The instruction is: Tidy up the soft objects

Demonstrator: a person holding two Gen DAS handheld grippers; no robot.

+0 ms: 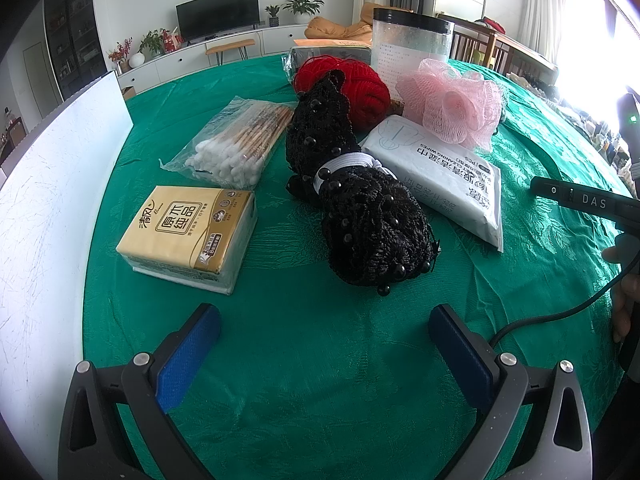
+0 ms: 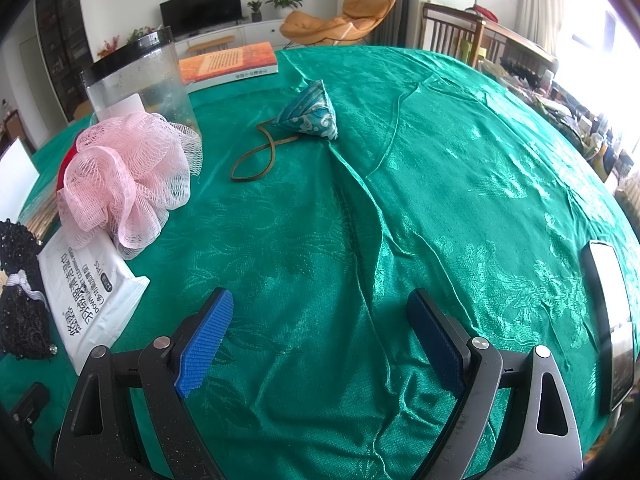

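In the left wrist view my left gripper (image 1: 324, 320) is open and empty above the green cloth, just short of a black beaded knit bundle (image 1: 360, 216). Around it lie a yellow tissue pack (image 1: 188, 236), a bag of cotton swabs (image 1: 236, 144), a red yarn ball (image 1: 356, 84), a pink mesh bath pouf (image 1: 452, 100) and a white wipes pack (image 1: 444, 172). In the right wrist view my right gripper (image 2: 320, 308) is open and empty over bare cloth. The pouf (image 2: 124, 180) and wipes pack (image 2: 92, 292) lie to its left; a teal triangular pouch (image 2: 312, 114) with a loop lies ahead.
A clear jar with a black lid (image 1: 412, 40) (image 2: 140, 76) stands behind the pouf. A white board (image 1: 52, 184) lies at the left. An orange book (image 2: 228, 62) lies at the far edge. A phone (image 2: 612, 320) lies at the right. The green tablecloth (image 2: 460, 184) is wrinkled.
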